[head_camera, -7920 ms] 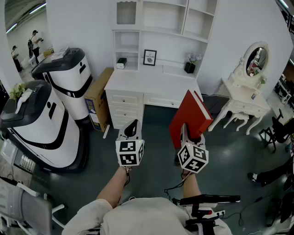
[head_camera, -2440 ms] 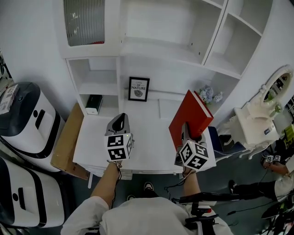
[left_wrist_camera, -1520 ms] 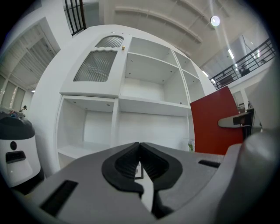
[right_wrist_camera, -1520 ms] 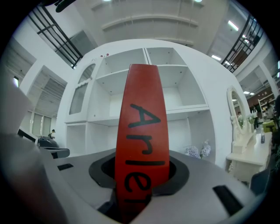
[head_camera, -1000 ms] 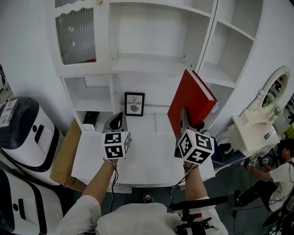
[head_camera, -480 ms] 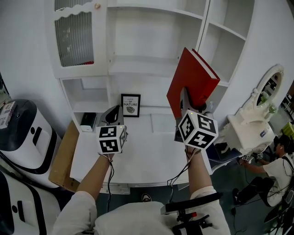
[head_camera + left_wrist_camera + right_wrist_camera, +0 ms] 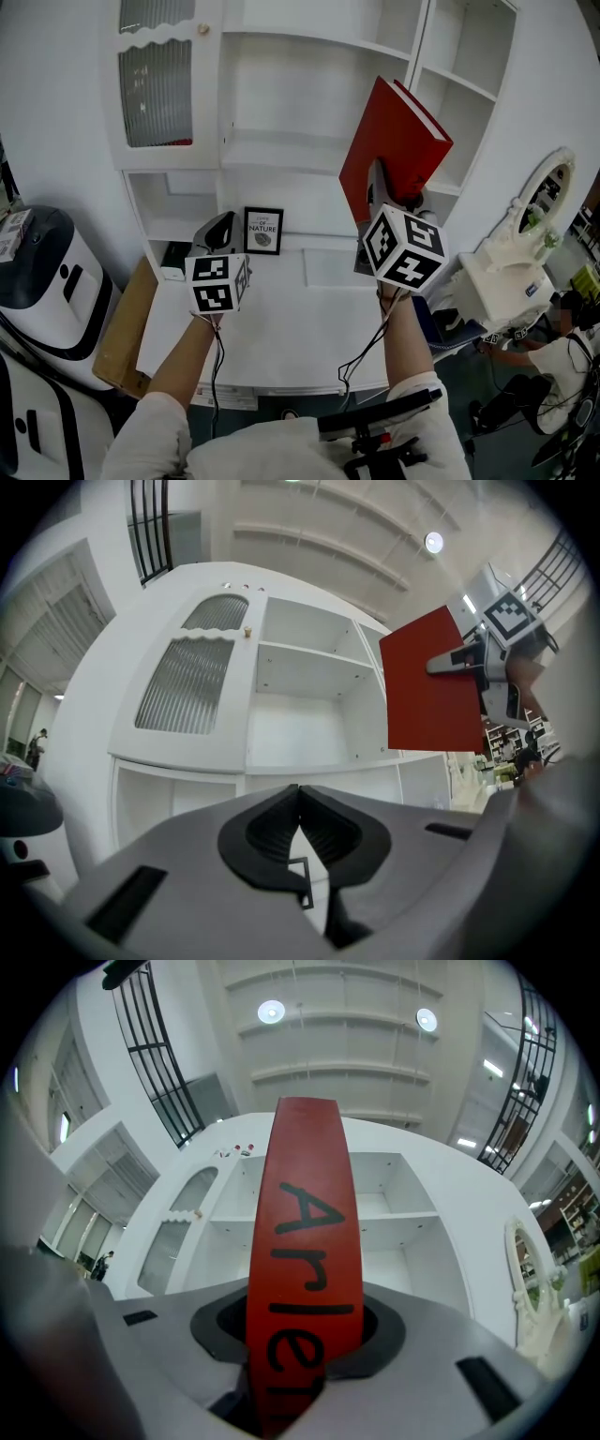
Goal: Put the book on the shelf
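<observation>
Red book (image 7: 394, 136) held up at shelf (image 7: 300, 150) height.
Head view: right gripper (image 7: 382, 192) clamps its lower end, likely to slot it in upright; left gripper (image 7: 221, 230) idles over bench (image 7: 281, 323). Left gripper view: jaws together, empty. Right gripper view alone shows spine lettering between jaws.

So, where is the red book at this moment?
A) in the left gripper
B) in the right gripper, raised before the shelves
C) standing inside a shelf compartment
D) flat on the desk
B: the right gripper is closed on the red book, held up before the white shelf unit, not in any compartment.
</observation>
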`<action>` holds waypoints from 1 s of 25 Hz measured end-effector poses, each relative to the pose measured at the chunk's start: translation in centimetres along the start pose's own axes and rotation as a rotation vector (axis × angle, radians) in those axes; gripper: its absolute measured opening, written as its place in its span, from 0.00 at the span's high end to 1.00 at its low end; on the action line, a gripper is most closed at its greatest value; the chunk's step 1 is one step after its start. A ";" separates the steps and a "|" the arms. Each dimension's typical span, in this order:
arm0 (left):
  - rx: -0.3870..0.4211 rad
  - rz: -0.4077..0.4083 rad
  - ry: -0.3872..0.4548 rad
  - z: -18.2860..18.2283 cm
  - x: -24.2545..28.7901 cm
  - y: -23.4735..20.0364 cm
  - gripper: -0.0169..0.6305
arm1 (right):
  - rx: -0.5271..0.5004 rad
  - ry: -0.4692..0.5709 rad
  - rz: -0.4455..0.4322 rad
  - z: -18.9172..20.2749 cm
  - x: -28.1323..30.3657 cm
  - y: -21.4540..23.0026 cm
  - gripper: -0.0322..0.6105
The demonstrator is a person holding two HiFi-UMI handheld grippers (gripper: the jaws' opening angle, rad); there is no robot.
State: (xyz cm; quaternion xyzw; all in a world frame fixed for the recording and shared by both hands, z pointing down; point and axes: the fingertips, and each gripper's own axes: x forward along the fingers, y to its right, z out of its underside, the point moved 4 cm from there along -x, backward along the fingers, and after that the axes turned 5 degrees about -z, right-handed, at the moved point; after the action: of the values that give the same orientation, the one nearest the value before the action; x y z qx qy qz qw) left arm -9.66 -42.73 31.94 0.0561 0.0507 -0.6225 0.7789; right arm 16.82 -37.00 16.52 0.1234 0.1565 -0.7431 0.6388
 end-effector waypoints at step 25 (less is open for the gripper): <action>0.077 -0.014 0.140 -10.2 3.5 -0.6 0.96 | -0.006 0.158 -0.018 -9.1 4.8 0.7 0.68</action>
State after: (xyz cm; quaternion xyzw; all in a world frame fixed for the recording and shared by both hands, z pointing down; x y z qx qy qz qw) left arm -9.52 -44.72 21.32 0.1289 0.0816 -0.6241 0.7663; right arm 16.64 -37.89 6.22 0.1782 0.2100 -0.7364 0.6180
